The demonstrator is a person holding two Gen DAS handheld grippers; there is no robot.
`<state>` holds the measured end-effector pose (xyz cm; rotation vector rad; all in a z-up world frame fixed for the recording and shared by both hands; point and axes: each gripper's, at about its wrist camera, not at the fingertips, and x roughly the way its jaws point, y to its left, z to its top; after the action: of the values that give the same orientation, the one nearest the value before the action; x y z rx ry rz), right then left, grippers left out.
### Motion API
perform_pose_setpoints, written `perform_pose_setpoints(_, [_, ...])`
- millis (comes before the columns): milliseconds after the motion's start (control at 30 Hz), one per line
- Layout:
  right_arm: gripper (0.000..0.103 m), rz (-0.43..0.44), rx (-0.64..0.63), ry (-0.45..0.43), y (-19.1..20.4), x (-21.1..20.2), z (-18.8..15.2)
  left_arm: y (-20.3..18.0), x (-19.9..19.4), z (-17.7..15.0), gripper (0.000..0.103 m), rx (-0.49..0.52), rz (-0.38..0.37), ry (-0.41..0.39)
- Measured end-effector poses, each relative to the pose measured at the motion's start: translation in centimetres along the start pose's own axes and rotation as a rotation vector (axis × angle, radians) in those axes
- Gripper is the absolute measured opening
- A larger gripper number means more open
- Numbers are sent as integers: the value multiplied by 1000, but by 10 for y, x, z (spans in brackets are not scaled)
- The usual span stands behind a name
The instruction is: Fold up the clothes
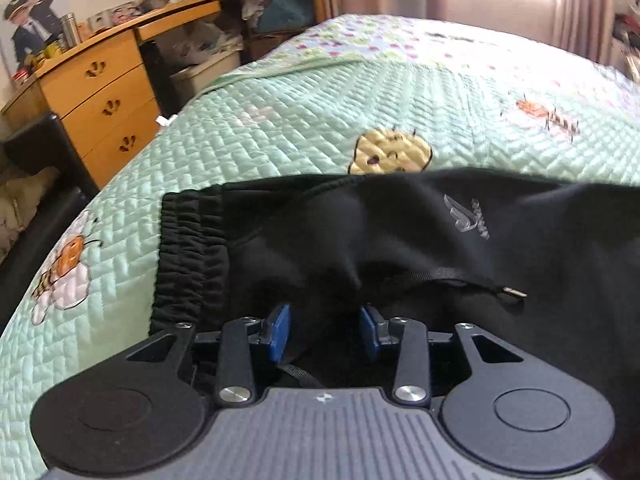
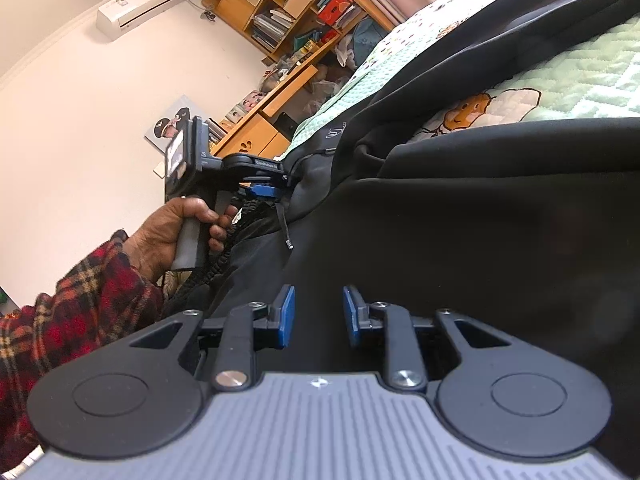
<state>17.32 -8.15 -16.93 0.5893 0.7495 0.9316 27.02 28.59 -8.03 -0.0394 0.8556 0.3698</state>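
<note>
Left gripper [image 1: 325, 334] fingers pinching black trousers [image 1: 400, 248] on quilted bed [image 1: 304, 120], right gripper [image 2: 319, 316] fingers spread

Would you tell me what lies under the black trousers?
The black trousers lie on a mint-green quilted bedspread with bee motifs; whatever pattern sits beneath the fabric is hidden.

A home bedroom: a bed [image 1: 304, 112] under a quilted mint bedspread with cartoon bees fills the middle, a wooden drawer unit [image 1: 100, 96] stands at ten o'clock, crowded bookshelves [image 2: 288, 8] and a wall air conditioner [image 2: 140, 0] beyond.
</note>
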Motion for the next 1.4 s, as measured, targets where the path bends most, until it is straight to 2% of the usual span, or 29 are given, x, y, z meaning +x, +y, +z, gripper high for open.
perform_pose_setpoints(133, [28, -7, -3, 1, 1, 0, 0, -14, -46, -9, 44, 5, -79, -51])
perform_pose_setpoints(167, [27, -11, -6, 1, 2, 0, 0, -17, -57, -12, 50, 6, -99, -64])
perform_pose_setpoints(200, [27, -15, -8, 1, 3, 1, 0, -30, -73, -20, 59, 53, -128, -73])
perform_pose_setpoints(267, [27, -25, -6, 4, 5, 1, 1, -55, -98, -38, 67, 135, -178, -74])
perform_pose_setpoints(333, [29, -49, -2, 8, 11, -4, 3, -73, -119, -63, 67, 184, -222, -51])
perform_pose_setpoints(467, [37, -128, -30, -29, 41, -51, -7, -95, -153, -119, 67, 184, -324, 11])
perform_pose_setpoints(533, [40, -202, -57, -42, 52, -85, -15, -105, -168, -149, 70, 184, -345, 31])
perform_pose_setpoints(600, [49, -318, -120, -48, 61, -116, -24, -116, -180, -174, 78, 185, -340, 38])
perform_pose_setpoints(667, [56, -433, -148, -62, 60, -145, -33, -126, -190, -198, 82, 176, -340, 52])
perform_pose_setpoints(733, [57, -548, -176, -74, 58, -173, -42, -132, -193, -214, 87, 163, -337, 60])
perform_pose_setpoints(800, [57, -645, -205, -41, 48, -188, -49, -140, -197, -228, 96, 165, -318, 57])
perform_pose_setpoints(867, [57, -687, -246, -27, 36, -201, -59, -147, -199, -235, 101, 195, -287, 51])
perform_pose_setpoints(967, [57, -666, -220, -66, 30, -222, -64, -145, -201, -236, 101, 167, -276, 61])
perform_pose_setpoints(1200, [57, -723, -123, -228, 21, -279, -57, -143, -211, -231, 100, 128, -238, 81])
perform_pose_setpoints(1267, [59, -722, -115, -243, 15, -282, -59, -145, -216, -230, 100, 110, -249, 68])
perform_pose_setpoints(1400, [63, -719, -98, -273, 4, -286, -64, -166, -219, -230, 101, 175, -244, 37])
